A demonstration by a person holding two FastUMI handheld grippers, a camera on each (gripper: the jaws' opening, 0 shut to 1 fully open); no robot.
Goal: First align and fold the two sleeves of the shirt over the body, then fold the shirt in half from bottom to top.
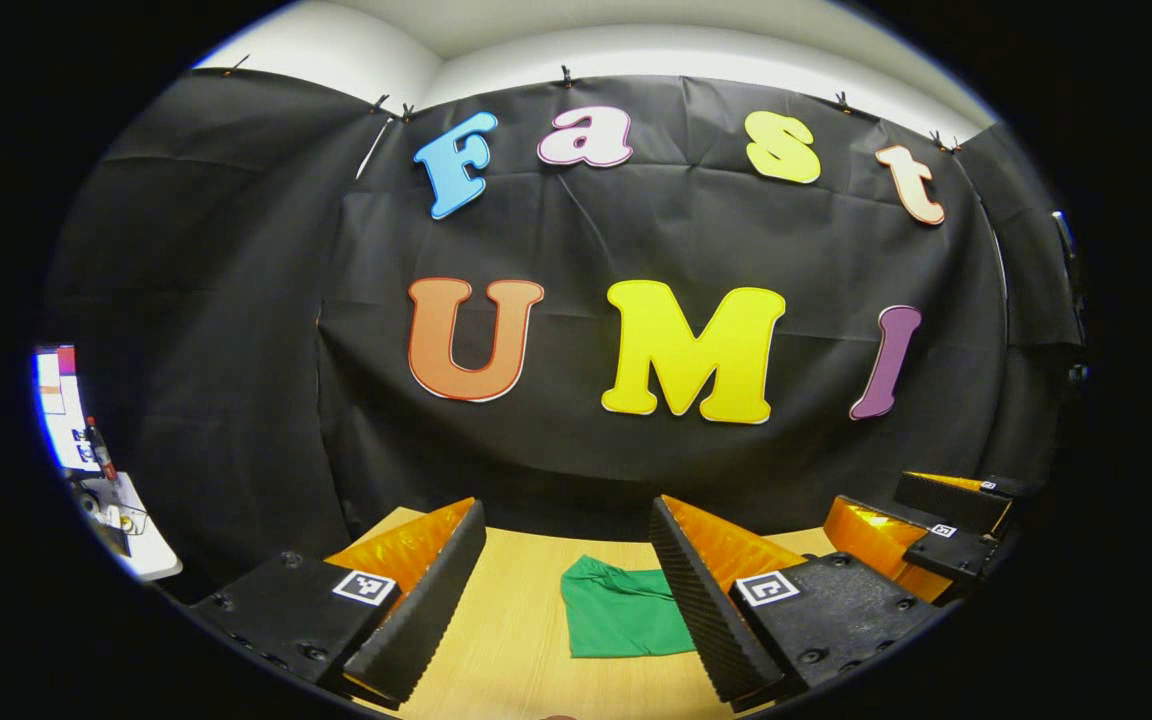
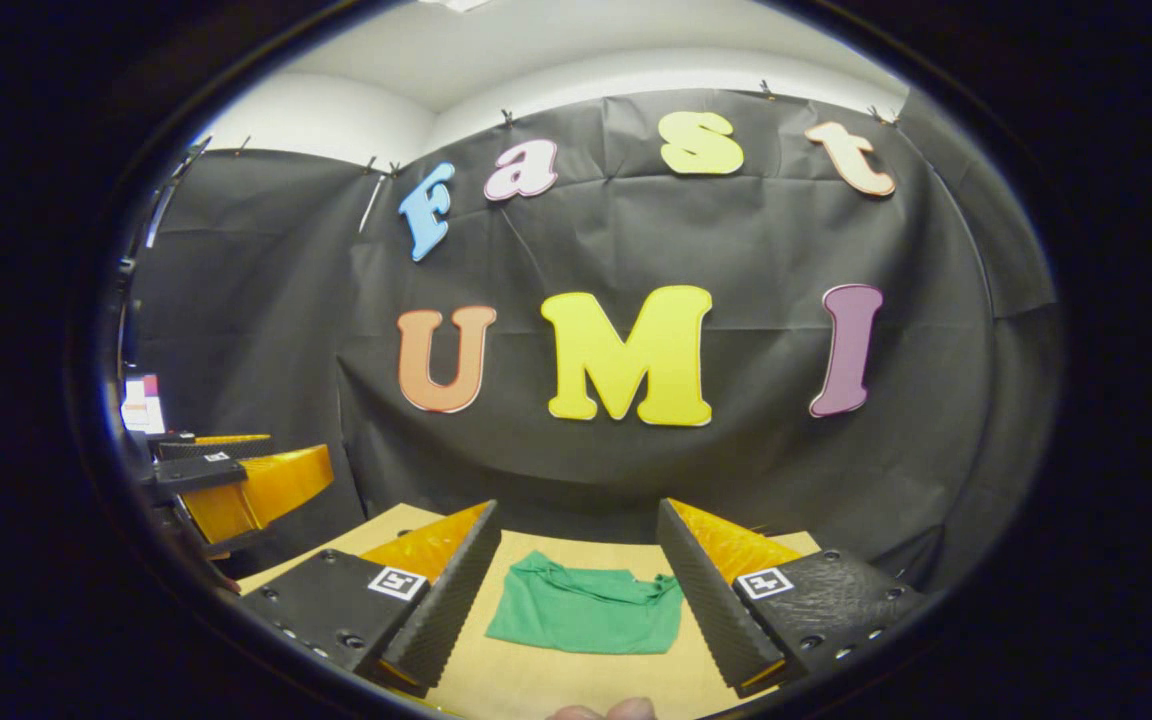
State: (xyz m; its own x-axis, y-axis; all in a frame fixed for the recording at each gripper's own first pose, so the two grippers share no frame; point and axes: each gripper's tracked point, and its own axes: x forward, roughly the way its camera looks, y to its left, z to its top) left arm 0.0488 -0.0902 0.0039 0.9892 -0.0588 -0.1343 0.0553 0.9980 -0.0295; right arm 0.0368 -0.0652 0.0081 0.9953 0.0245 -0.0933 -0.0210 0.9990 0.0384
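Note:
A green shirt (image 1: 621, 610) lies folded into a small rectangle on the wooden table (image 1: 506, 640). In the left gripper view my left gripper (image 1: 561, 620) hangs open above the table, with the shirt seen between its fingers and partly hidden behind the right one. In the right gripper view the same green shirt (image 2: 586, 610) rests flat between the spread fingers of my right gripper (image 2: 571, 615), which is open and holds nothing. The right gripper (image 1: 921, 540) shows farther off at the right of the left gripper view, and the left gripper (image 2: 236, 485) at the left of the right gripper view.
The table (image 2: 536, 680) ends at the black cloth wall just behind the shirt. A white shelf with small items (image 1: 121, 510) stands at the far left. A fingertip (image 2: 606, 710) shows at the bottom edge of the right gripper view.

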